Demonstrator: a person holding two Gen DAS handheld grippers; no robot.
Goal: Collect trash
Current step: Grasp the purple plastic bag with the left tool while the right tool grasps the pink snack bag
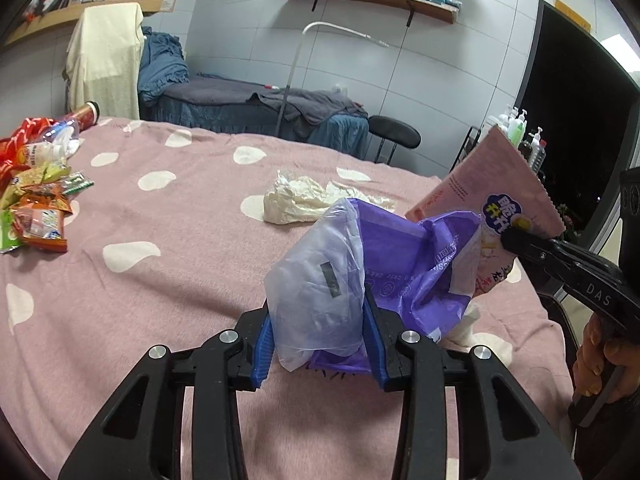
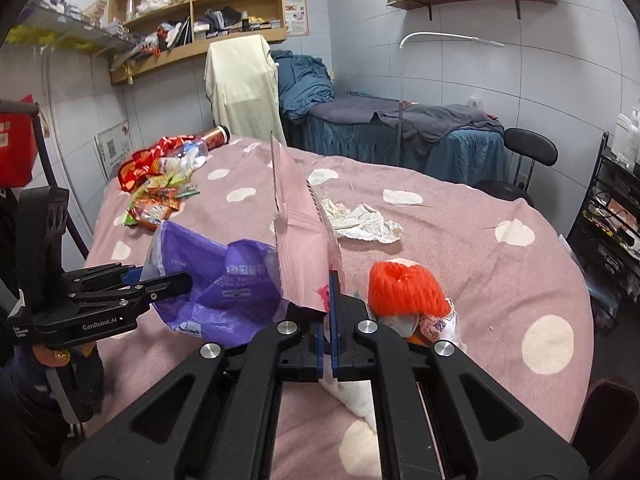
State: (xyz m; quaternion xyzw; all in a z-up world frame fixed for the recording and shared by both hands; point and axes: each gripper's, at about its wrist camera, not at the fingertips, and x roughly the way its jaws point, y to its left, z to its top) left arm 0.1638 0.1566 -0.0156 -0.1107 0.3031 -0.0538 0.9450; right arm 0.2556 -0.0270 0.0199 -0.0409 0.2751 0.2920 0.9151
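Observation:
My left gripper (image 1: 320, 320) is shut on the rim of a purple plastic bag (image 1: 404, 264) and holds it open above the pink spotted bedspread (image 1: 160, 300). The bag also shows in the right wrist view (image 2: 224, 284). My right gripper (image 2: 331, 280) is shut on a pink snack packet (image 2: 300, 248) and holds it upright at the bag's mouth. The packet shows in the left wrist view (image 1: 492, 188), its lower end against the bag's edge. A crumpled white tissue (image 1: 304, 196) lies on the bed beyond the bag.
A pile of snack wrappers and a bottle (image 1: 36, 184) lies at the bed's far left. An orange net ball (image 2: 404, 288) on a wrapper lies right of my right gripper. A second bed (image 1: 260, 108), a stool (image 1: 394, 132) and a rack of bottles (image 1: 520, 136) stand behind.

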